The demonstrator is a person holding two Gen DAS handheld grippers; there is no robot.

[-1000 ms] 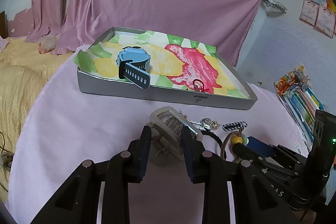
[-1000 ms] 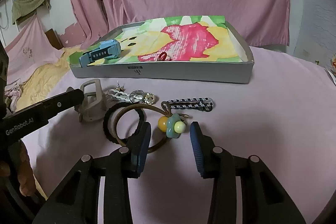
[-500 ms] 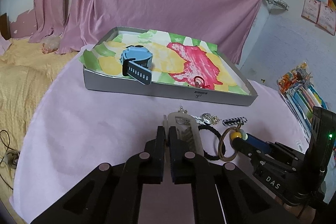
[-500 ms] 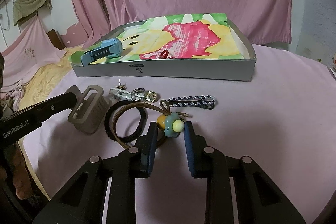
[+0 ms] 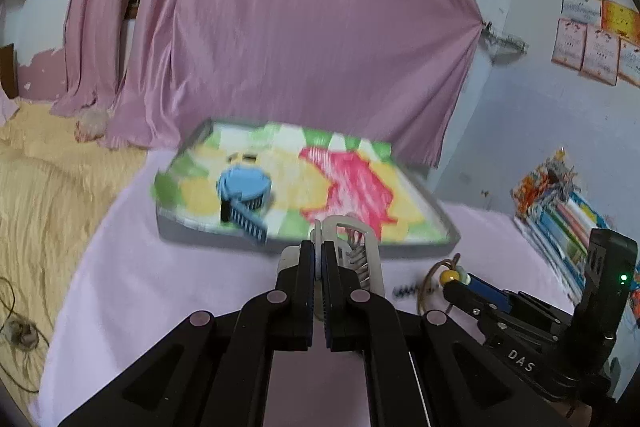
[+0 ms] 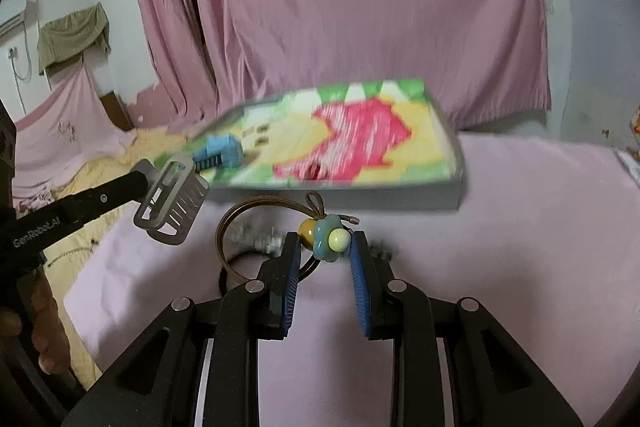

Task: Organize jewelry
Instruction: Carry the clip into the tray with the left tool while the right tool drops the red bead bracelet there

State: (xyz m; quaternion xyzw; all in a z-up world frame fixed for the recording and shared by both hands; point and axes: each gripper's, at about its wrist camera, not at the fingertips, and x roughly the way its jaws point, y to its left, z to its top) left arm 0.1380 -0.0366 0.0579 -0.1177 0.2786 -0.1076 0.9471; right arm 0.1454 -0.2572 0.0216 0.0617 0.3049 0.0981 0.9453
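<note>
Above the pink table (image 5: 160, 291), the left gripper (image 5: 318, 259) pinches the beige hair claw (image 5: 360, 247) and the right gripper (image 6: 325, 251) squeezes the flower hair tie (image 6: 326, 237); both should go slowly over the tray (image 6: 400, 197) wall, then let go gently. Only the right view shows the claw's teeth and the tie's brown loop.

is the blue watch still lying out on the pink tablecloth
No, the blue watch lies inside the grey tray with the colourful paper lining.
</note>
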